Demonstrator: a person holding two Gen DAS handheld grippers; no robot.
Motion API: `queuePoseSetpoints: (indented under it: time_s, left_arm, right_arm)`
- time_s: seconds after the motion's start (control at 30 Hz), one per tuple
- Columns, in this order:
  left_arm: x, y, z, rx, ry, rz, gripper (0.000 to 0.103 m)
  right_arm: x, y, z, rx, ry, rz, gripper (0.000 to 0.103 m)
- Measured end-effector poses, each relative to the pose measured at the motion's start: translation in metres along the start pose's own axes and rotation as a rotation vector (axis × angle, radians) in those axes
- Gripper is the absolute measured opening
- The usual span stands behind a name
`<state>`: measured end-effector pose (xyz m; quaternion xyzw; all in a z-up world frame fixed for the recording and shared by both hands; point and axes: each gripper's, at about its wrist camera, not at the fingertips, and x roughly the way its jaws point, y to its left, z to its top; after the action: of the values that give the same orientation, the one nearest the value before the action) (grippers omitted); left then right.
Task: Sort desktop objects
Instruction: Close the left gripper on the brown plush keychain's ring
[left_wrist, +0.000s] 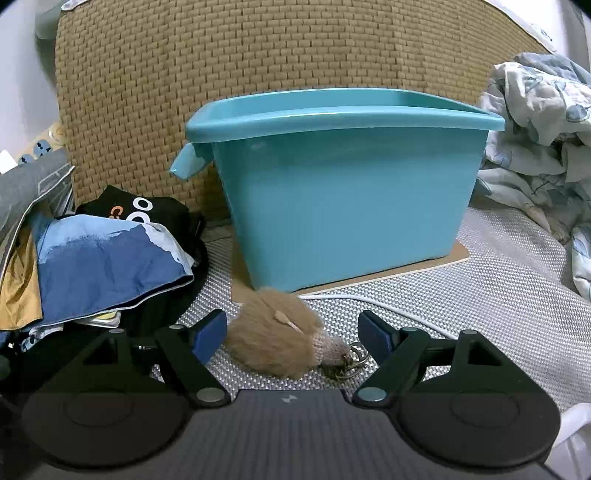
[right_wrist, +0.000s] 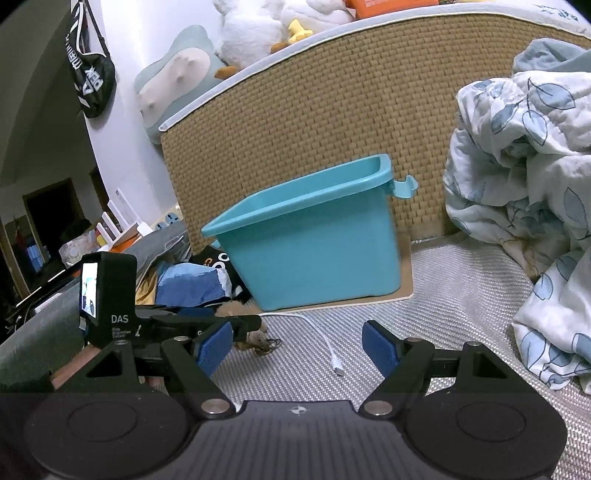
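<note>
The left tongs (left_wrist: 293, 334) stood wide open, their blue pads either side of a fluffy tan plush keychain (left_wrist: 275, 332) lying on the grey woven bed mat (left_wrist: 480, 295), just in front of the teal plastic bin (left_wrist: 343, 192). The pads did not appear to touch the fur. The charm's metal key rings (left_wrist: 351, 363) lay at its right end, close to the right pad.

To do the pickup well, my judgement is that the tongs should close on the plump furry body, not the rings, which would probably slip or dangle out. The fur will compress, so a firm squeeze low against the mat looks wise. A white USB cable (left_wrist: 388, 304) ran just behind the plush and could get pinched along with it.

The right tongs (right_wrist: 297, 349) were also open and held nothing, hovering over the mat near the cable's plug (right_wrist: 338, 369), with the left tool visible at their left.

The bin sat upright on a thin pale board (left_wrist: 417, 271). Its interior was hidden from both views, so whether it held anything could not be told.
</note>
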<state>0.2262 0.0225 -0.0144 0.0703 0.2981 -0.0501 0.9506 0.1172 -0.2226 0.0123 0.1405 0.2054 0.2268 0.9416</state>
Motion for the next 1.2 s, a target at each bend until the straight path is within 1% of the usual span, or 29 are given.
queuePoseSetpoints:
  time_s: [0.17,0.53,0.73,0.87,0.93,1.03,1.1,1.17,1.2]
  left_arm:
    - [0.004,0.001,0.000,-0.008,0.019,0.007,0.081]
    - [0.008,0.001,0.000,-0.011,0.027,0.016,0.081]
    - [0.012,0.002,-0.001,-0.016,0.045,0.027,0.081]
    - [0.014,0.004,-0.002,-0.035,0.048,0.026,0.079]
    - [0.017,0.004,-0.003,-0.046,0.055,0.014,0.078]
    - [0.022,0.005,-0.005,-0.056,0.070,0.000,0.073]
    - [0.026,0.006,-0.005,-0.072,0.082,-0.023,0.064]
    - [0.029,0.006,-0.006,-0.084,0.089,-0.038,0.059]
    - [0.029,0.006,-0.007,-0.085,0.087,-0.039,0.054]
  right_arm:
    - [0.001,0.001,-0.001,-0.008,0.006,0.001,0.082]
    - [0.003,0.002,-0.002,-0.012,0.017,0.005,0.082]
    - [0.004,0.003,-0.003,-0.017,0.021,0.006,0.082]
    - [0.004,0.003,-0.003,-0.018,0.023,0.005,0.082]
    - [0.004,0.003,-0.003,-0.018,0.024,0.005,0.082]
    - [0.004,0.003,-0.003,-0.019,0.025,0.006,0.082]
    - [0.004,0.003,-0.003,-0.018,0.025,0.007,0.082]
    - [0.004,0.003,-0.003,-0.017,0.026,0.008,0.082]
    - [0.004,0.003,-0.003,-0.017,0.026,0.009,0.082]
